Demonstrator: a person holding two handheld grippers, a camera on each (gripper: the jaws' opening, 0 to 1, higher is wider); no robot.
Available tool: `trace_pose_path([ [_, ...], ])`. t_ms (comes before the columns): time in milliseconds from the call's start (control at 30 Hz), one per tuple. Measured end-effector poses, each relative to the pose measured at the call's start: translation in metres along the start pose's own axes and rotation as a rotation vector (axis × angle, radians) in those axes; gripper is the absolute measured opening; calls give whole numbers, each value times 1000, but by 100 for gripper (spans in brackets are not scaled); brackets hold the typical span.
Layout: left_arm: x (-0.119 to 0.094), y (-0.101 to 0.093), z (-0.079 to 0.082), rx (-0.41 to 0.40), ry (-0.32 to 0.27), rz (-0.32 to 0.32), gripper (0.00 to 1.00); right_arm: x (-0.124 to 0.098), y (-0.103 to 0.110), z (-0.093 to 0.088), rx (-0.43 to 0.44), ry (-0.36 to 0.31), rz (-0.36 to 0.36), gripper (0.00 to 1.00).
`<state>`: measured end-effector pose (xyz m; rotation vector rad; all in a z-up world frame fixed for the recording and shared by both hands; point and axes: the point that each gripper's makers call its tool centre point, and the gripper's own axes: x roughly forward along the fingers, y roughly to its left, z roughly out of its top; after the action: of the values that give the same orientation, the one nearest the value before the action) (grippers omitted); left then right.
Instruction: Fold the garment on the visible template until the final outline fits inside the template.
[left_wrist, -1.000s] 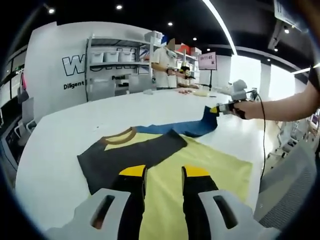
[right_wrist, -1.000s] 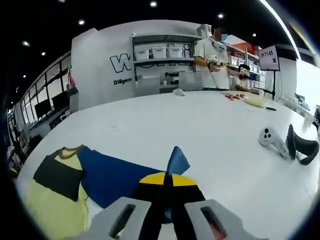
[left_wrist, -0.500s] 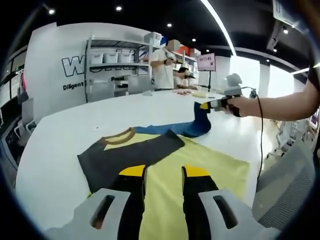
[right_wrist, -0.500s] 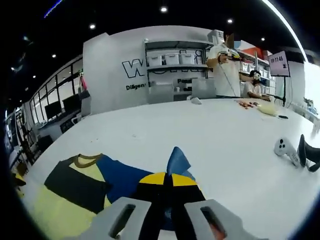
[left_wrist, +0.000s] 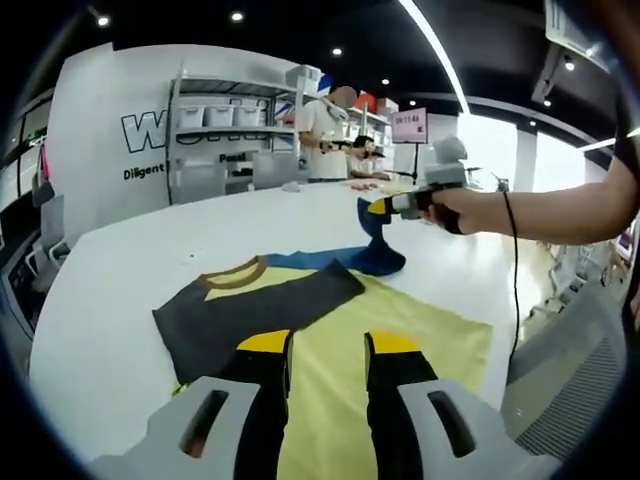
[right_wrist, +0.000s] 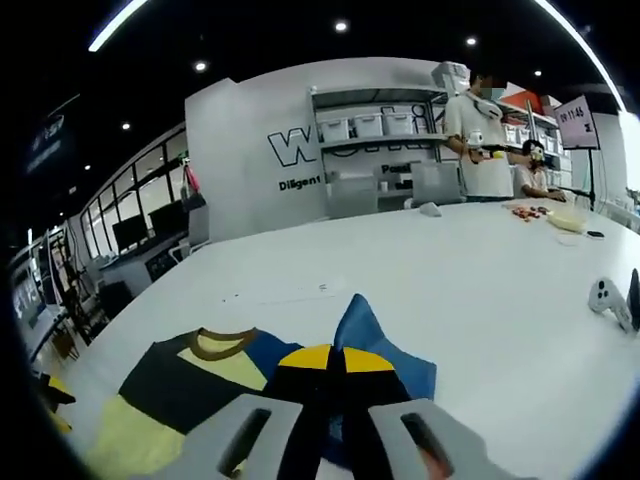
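In the left gripper view, the left hand-held gripper (left_wrist: 327, 352) hovers over the near edge of the desk (left_wrist: 120, 270), its jaws parted with nothing between them. Below it the shirt (left_wrist: 260, 305) lies flat, dark sleeve folded across the yellow body, brown collar toward the far edge. Its blue part (left_wrist: 375, 255) rises off the desk to the right, pinched in the right hand-held gripper (left_wrist: 380, 208), which a hand (left_wrist: 455, 208) holds.

In the right gripper view, the shirt (right_wrist: 190, 385) lies at the desk's (right_wrist: 480, 290) left near corner. The right hand-held gripper (right_wrist: 335, 365) is clamped on the blue part (right_wrist: 360, 325), which stands up above its yellow tips. A white controller (right_wrist: 607, 297) lies near the right edge.
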<state>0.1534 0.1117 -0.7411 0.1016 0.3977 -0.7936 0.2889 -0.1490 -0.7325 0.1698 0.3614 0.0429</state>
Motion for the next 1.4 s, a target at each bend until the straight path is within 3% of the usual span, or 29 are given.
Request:
trace_pose_path([
  [567,-11,-6,2,24,-8,-3,27,14,66,6,-18,-6,123,0],
  [1400,-40,0,-1,5,-5,28,28,30,201,-7,-79,19,350,0],
])
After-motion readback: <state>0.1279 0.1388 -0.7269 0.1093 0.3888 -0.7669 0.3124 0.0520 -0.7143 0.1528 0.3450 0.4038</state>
